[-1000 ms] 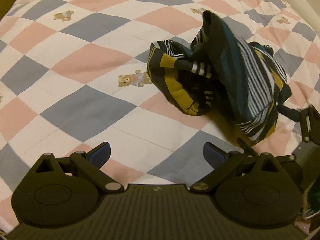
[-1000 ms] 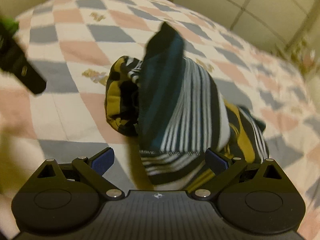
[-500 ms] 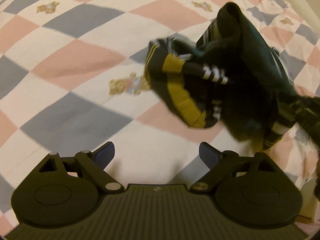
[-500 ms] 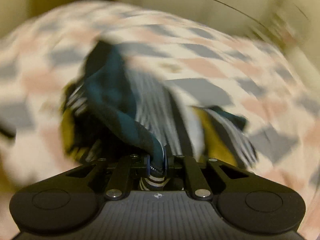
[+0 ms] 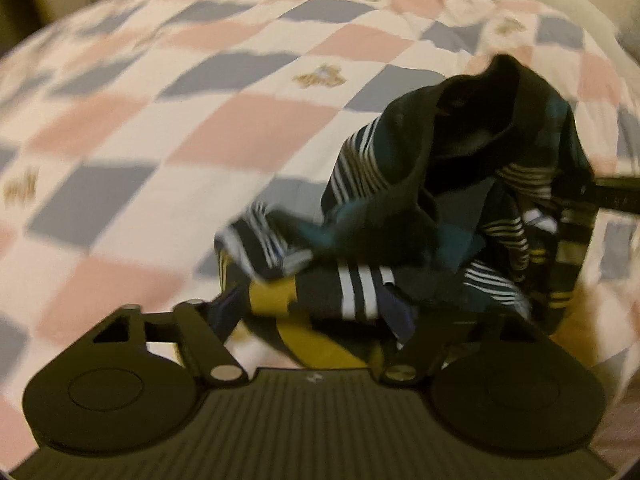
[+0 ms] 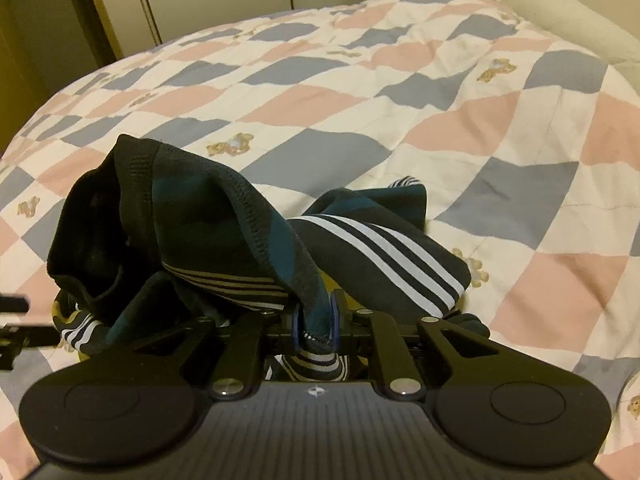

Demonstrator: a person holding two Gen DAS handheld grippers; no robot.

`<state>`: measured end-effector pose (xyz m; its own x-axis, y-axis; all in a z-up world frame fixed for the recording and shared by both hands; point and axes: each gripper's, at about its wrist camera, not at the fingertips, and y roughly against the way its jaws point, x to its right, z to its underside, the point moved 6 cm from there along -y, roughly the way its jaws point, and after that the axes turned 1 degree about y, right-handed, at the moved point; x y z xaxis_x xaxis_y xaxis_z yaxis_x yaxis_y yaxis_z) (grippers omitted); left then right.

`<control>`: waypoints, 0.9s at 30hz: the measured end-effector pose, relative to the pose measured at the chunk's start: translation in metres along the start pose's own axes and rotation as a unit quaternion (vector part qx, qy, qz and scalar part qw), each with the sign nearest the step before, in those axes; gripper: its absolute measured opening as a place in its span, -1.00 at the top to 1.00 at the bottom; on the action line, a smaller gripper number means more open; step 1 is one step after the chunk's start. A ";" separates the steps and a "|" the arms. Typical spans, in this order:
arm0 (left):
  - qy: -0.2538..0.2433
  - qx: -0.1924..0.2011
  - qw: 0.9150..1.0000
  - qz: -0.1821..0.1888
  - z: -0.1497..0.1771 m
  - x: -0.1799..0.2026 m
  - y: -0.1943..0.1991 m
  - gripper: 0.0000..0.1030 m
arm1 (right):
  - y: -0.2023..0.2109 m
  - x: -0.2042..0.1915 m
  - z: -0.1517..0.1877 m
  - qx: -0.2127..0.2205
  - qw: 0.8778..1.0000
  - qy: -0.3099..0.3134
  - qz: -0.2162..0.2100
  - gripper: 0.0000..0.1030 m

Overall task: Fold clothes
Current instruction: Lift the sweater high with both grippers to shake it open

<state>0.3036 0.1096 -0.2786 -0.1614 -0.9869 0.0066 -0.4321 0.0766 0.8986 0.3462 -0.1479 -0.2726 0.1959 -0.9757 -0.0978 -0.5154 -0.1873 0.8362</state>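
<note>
Light: dim, warm yellow indoor tone in both views.
Blur: left wrist view smeared; right wrist view sharp.
Edges: fisheye bending, dark corners.

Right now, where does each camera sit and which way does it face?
Left wrist: on the left gripper, looking low across the quilt at the striped garment; jaws open around its near part.
Right wrist: on the right gripper, jaws shut on the garment's hem.
Shared: garment and quilt.

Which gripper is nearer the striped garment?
Right. The right gripper is shut on the striped garment; the left gripper is open, its fingers either side of a yellow fold.
</note>
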 end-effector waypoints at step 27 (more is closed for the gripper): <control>-0.133 0.032 0.988 -0.064 0.014 0.025 -0.045 0.88 | 0.016 0.004 0.004 0.037 0.996 0.079 0.006 0.81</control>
<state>0.3069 0.0832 -0.3246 -0.3256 -0.9171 -0.2298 -0.5187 -0.0299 0.8544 0.3357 -0.1553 -0.2619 0.3149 -0.9491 0.0033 -0.5771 -0.1886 0.7946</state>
